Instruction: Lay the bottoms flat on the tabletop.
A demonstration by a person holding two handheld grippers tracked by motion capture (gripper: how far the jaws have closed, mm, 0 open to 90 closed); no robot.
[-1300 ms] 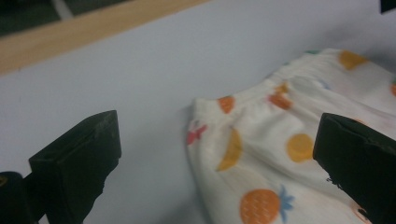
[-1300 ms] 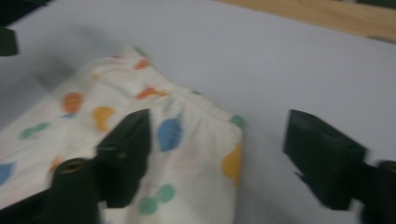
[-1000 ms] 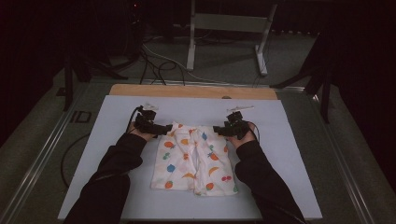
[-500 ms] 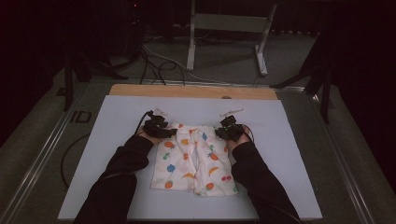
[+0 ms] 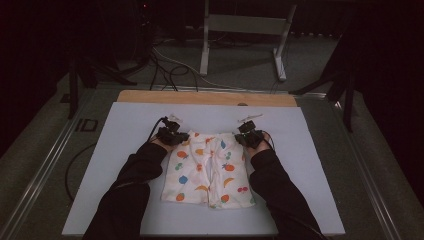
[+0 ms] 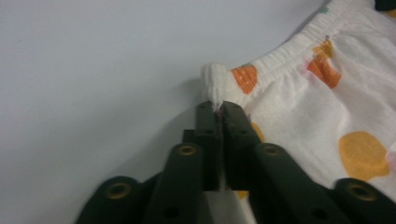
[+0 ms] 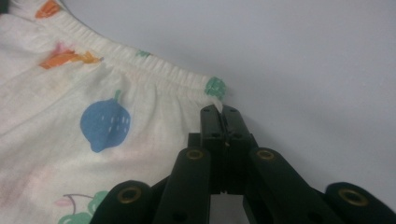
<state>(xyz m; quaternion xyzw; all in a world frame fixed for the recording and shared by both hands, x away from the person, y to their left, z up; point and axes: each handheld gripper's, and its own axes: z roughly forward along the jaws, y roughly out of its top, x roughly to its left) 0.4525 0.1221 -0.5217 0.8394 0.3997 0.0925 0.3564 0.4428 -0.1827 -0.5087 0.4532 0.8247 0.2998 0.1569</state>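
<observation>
In the high view the shorts (image 5: 207,170) lie flat at the middle of the counter (image 5: 320,165), their long axis running from the waistband at 12 o'clock to the leg hems at 6 o'clock, toward the person. The left gripper (image 5: 181,137) sits at the waistband's 9 o'clock corner and the right gripper (image 5: 242,137) at its 3 o'clock corner, so each hand is equally near its own end and the whole garment trails away from both toward 6 o'clock. In the left gripper view the left gripper (image 6: 218,106) has just been closing and its jaws are now pressed together on a bunched nub of the elastic corner, which pokes up between them toward 12 o'clock; the rest of the shorts (image 6: 317,107) spreads off toward 2 and 3 o'clock. In the right gripper view the right gripper (image 7: 220,110) has likewise just been closing and pinches the cloth edge just below a green print, with the waistband running away toward 10 o'clock and the body of the shorts (image 7: 93,140) lying at 9 o'clock. Judging from these two matched corner grips, the coming move likely turns on lifting the waistband evenly and carrying it along the long axis toward 6 o'clock, keeping both corners level.
</observation>
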